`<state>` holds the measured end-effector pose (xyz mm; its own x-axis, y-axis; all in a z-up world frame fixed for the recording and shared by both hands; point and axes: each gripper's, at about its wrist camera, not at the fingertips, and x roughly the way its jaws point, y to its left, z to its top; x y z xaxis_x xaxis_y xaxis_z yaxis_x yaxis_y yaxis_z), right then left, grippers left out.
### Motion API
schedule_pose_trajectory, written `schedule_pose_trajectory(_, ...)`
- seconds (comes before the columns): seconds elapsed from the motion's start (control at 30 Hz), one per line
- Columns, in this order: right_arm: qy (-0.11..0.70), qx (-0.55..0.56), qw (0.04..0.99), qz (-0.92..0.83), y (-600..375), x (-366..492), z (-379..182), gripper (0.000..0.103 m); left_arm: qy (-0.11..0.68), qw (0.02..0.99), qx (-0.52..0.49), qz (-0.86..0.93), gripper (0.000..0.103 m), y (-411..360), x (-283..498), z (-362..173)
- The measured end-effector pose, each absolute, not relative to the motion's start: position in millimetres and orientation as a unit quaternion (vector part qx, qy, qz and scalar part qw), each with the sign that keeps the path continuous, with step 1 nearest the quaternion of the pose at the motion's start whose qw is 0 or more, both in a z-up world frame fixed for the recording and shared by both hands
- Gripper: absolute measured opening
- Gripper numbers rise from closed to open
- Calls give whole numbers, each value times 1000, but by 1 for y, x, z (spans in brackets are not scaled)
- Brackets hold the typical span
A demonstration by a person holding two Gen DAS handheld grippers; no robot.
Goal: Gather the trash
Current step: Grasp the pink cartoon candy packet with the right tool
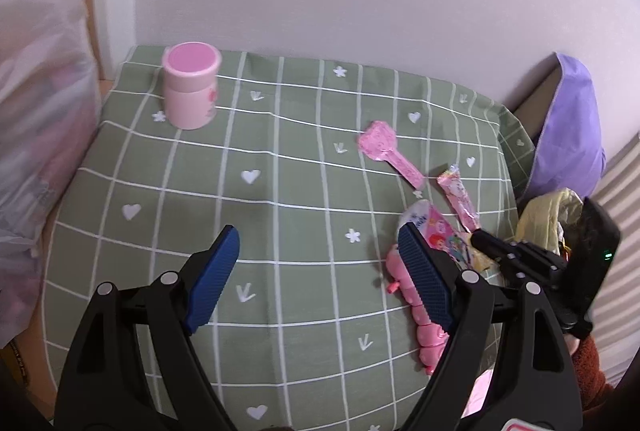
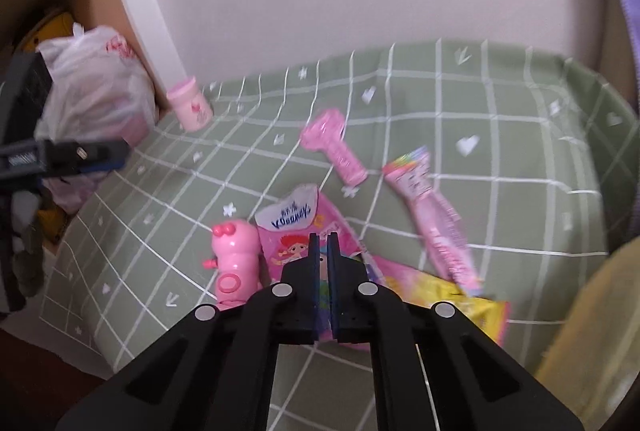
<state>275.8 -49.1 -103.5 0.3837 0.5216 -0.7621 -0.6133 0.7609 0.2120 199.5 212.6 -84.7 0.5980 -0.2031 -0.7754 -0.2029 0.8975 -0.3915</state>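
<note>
A desk covered by a green checked cloth with white hearts and flowers stands against a pale wall. Judging by what lies on it, the collecting has barely begun: several pieces of litter are still spread across the right half.

The right tool is clenched, its two blue pads almost touching, over a pink snack packet printed with cartoon figures, near the front right part of the desk. The packet's surface shows in the narrow slit between the pads, but whether they have pinched its film or simply closed above it cannot be told.

Just beside that packet, toward the right edge, lies a long pink candy wrapper and a yellow wrapper partly under it. A pink spoon-shaped wrapper lies nearer the middle. A pink caterpillar toy lies touching the packet's left side; it looks like a toy rather than rubbish. A pink lidded jar stands upright at the far left corner.

The left tool is released, jaws wide, hovering over bare cloth at the front with nothing between them.

A filled white plastic bag sits off the left edge, possibly the place for the trash. At least four pieces remain to gather.
</note>
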Motion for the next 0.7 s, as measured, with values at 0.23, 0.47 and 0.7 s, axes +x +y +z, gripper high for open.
schedule_pose_trajectory(0.23, 427, -36, 840, 332, -74, 270, -92, 11, 448, 868, -212, -36, 78, 189, 209, -81)
schedule_pose_trajectory(0.47, 436, -104, 809, 380, -47, 267, -111, 42, 441, 874, -204, -33, 78, 189, 201, -74)
schedule_pose_trajectory(0.7, 427, -107, 822, 362, -40, 274, -116, 11, 439, 874, -208, -6, 78, 203, 191, -72)
